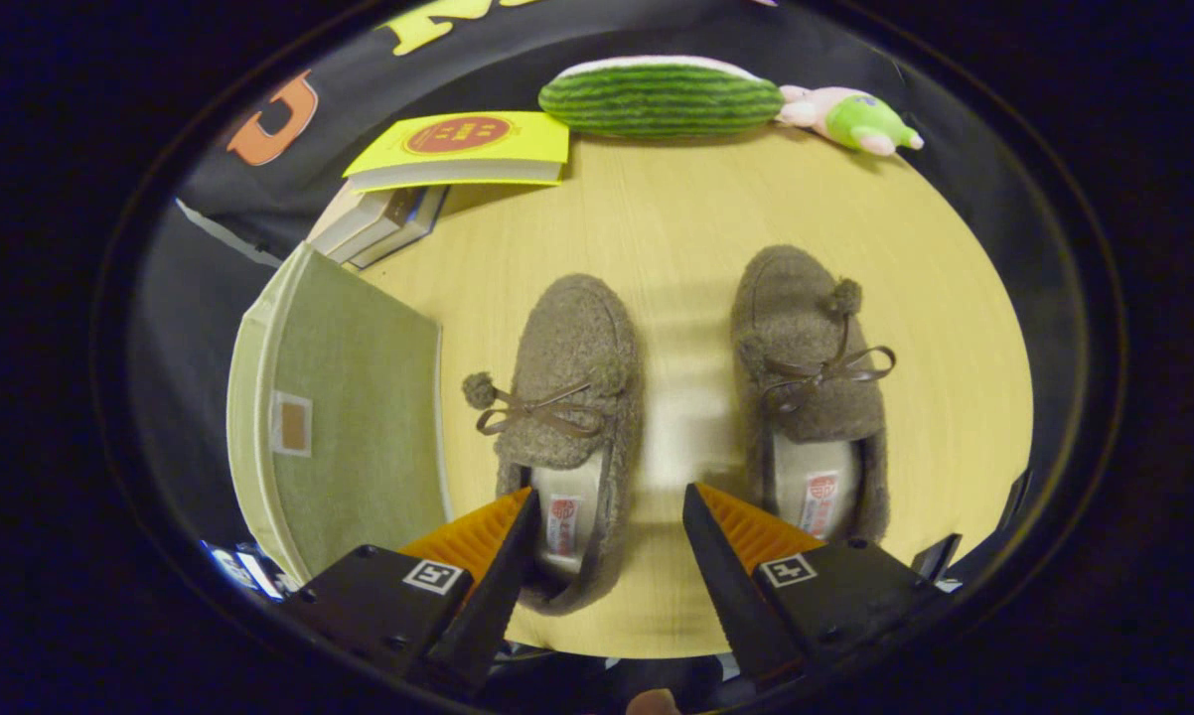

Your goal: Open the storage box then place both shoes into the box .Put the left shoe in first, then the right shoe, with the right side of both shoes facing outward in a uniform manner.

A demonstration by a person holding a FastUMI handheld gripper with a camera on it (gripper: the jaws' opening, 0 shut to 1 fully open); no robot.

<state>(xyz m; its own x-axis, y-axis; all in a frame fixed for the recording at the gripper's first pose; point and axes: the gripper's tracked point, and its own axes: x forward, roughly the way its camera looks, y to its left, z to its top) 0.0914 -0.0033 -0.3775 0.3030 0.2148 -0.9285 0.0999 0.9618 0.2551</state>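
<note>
Two fuzzy brown slippers with bows and pompoms lie side by side on the wooden table (676, 218), toes pointing away from me. The left shoe (569, 397) has its heel end just ahead of my fingers, partly between them. The right shoe (806, 367) lies beyond the right finger. A pale green fabric storage box (344, 417) with its lid shut stands left of the left shoe. My gripper (607, 511) hovers open above the table, with nothing pressed between its fingers.
A stack of books (428, 179) with a yellow one on top sits behind the box. A green striped watermelon plush (662, 97) and a small pink and green toy (855, 117) lie at the table's far edge.
</note>
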